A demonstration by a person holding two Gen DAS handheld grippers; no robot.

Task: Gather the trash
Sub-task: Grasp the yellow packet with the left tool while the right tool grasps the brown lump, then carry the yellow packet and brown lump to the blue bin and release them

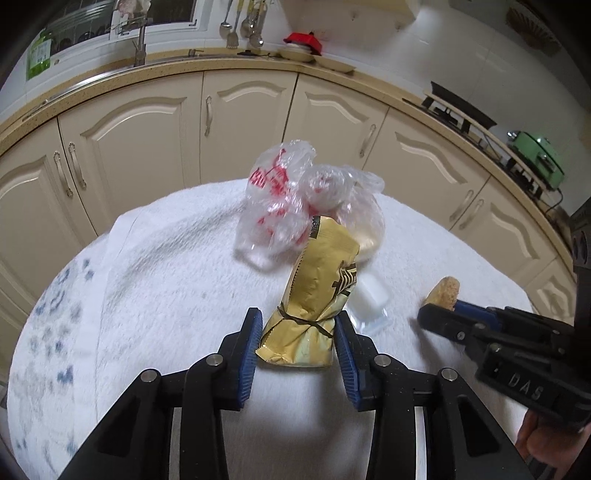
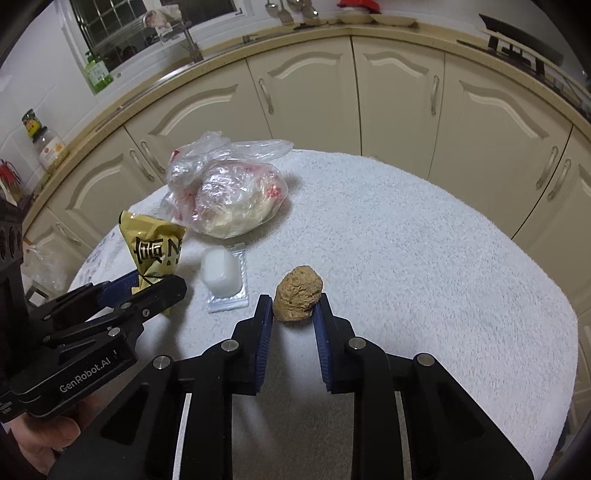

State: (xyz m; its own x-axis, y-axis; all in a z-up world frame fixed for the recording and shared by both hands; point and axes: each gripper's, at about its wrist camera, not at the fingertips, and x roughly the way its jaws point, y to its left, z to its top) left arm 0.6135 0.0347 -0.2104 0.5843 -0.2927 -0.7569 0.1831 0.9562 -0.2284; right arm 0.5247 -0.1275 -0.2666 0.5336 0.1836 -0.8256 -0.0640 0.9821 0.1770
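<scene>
Dim, even indoor light; strong fisheye bending at edges, slight motion blur.

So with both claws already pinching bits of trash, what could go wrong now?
The left gripper pinches only the tied bottom of the tall gold wrapper, so it may flop or slip. The right gripper clamps a crumbly brown lump by its tips; it could break. Either lift might nudge the small white cup.

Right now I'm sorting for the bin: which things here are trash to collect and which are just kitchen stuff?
Trash:
gold wrapper
brown lump
plastic bag
white cup

Just around:
green bottle
hanging utensils
jar
</scene>
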